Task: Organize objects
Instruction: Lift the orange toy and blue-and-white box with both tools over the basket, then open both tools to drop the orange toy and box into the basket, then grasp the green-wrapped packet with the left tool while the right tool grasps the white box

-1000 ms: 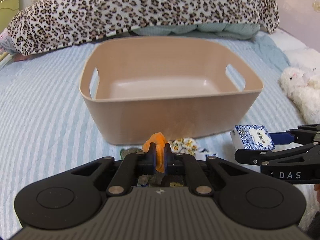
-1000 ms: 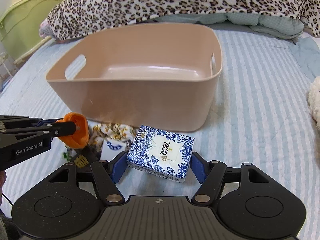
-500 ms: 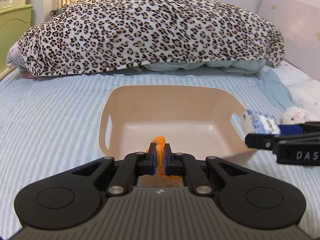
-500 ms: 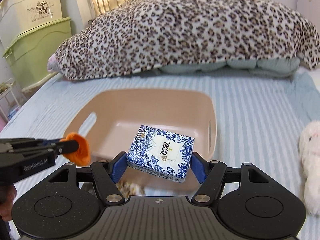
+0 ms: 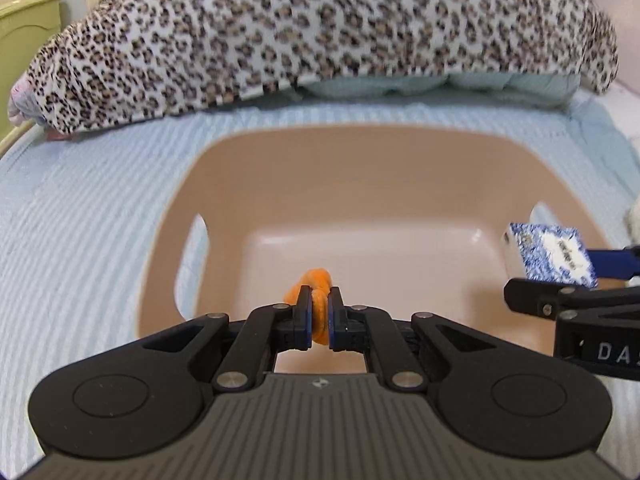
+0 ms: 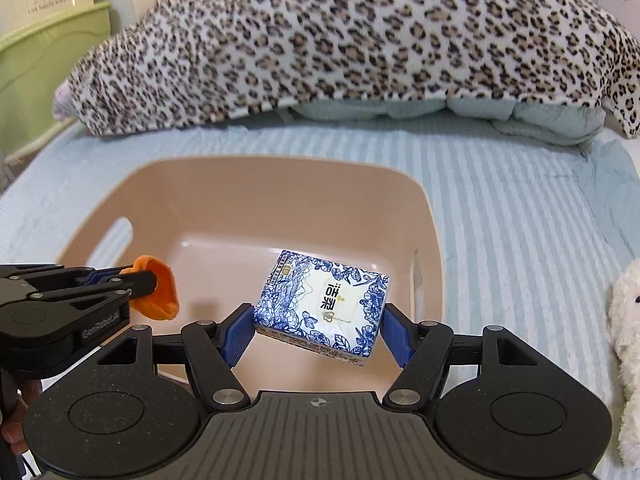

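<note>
A tan plastic bin [image 5: 360, 152] with cut-out handles sits on the striped bed; it also shows in the right wrist view [image 6: 248, 184], with nothing lying in it. My left gripper [image 5: 319, 316] is shut on a small orange soft item [image 5: 314, 280] and holds it over the bin's near side; the item also shows in the right wrist view [image 6: 158, 294]. My right gripper [image 6: 320, 320] is shut on a blue-and-white patterned tissue pack [image 6: 322, 306], held above the bin's right half. The pack also shows in the left wrist view [image 5: 548, 252].
A leopard-print blanket [image 5: 320, 28] is heaped across the head of the bed behind the bin. A white plush toy [image 6: 624, 336] lies on the bed right of the bin. Green storage boxes [image 6: 48, 64] stand at the far left.
Both grippers have risen from the bed in front of the bin and moved forward, and now hold their items over the bin's inside. The small items left on the bed are out of view.
</note>
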`<act>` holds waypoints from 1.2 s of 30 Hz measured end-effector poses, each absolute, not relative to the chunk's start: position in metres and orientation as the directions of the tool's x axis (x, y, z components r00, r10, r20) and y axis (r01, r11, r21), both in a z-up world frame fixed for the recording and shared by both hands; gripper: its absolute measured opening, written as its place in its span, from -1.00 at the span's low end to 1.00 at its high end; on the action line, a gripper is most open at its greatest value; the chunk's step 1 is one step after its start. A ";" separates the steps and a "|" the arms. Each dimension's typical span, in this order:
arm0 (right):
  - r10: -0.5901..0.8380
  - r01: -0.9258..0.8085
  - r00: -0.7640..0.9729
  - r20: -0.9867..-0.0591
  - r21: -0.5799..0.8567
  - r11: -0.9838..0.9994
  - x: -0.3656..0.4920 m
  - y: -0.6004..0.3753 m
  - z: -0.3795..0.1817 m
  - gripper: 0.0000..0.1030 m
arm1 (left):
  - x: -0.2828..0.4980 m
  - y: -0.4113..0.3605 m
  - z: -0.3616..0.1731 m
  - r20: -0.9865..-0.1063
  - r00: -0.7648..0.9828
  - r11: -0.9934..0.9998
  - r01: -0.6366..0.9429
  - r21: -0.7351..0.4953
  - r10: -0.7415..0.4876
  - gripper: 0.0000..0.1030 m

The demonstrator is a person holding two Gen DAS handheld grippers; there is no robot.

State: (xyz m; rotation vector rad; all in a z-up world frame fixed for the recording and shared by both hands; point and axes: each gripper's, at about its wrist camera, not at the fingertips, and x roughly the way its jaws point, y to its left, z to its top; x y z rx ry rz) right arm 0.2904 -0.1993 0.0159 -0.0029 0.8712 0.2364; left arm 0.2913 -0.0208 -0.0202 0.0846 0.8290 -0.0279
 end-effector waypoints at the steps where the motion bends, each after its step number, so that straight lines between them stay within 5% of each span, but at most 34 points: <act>1: 0.200 -0.203 0.612 -0.765 0.092 0.975 0.292 -0.198 0.011 0.27 | 0.293 -0.021 -0.024 -0.749 0.663 0.996 0.058 0.064 0.010 -0.82; 5: 0.192 -0.186 0.599 -0.777 0.099 0.978 0.291 -0.199 0.008 0.42 | 0.286 -0.016 -0.022 -0.759 0.651 0.998 0.041 0.048 0.010 -0.60; 9: 0.204 -0.211 0.637 -0.743 0.087 0.974 0.277 -0.200 0.027 0.59 | 0.265 -0.009 0.002 -0.729 0.684 0.999 0.031 0.033 0.002 0.27; 17: 0.232 -0.221 0.671 -0.704 0.109 0.969 0.229 -0.207 0.066 0.96 | 0.219 0.012 0.039 -0.684 0.729 0.999 -0.023 0.031 0.037 0.83; 36: 0.237 -0.261 0.531 -0.813 0.109 0.959 0.170 -0.178 -0.006 0.99 | 0.175 0.039 -0.029 -0.793 0.608 0.998 0.012 0.054 0.036 0.84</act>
